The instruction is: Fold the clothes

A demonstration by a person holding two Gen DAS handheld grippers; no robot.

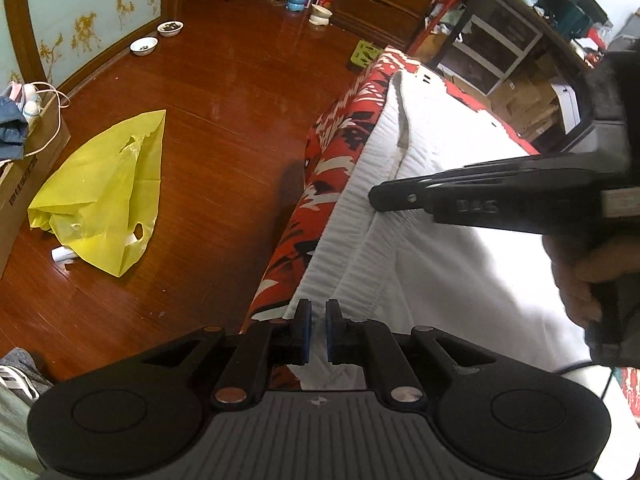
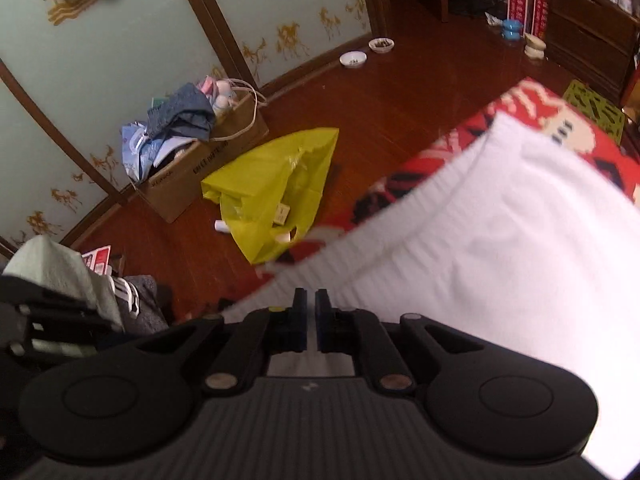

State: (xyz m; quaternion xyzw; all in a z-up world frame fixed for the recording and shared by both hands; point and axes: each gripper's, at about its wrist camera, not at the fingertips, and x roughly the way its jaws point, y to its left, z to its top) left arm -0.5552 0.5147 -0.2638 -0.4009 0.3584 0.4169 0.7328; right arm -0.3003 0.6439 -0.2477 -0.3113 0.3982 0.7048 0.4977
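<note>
Left gripper (image 1: pixel 318 330), nearly closed, is pinning the garment's (image 1: pixel 440 280) ribbed hem at lower centre; right gripper (image 2: pixel 311 320), closed, is carrying nothing visible.

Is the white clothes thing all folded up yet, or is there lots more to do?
Partly. The white garment lies on the red patterned cover with one layer already lapped over another, its ribbed waistband by the edge. The left gripper pinches the near edge; the right gripper looks shut on that same edge too. Still left: more folds into a small, tidy bundle.
</note>
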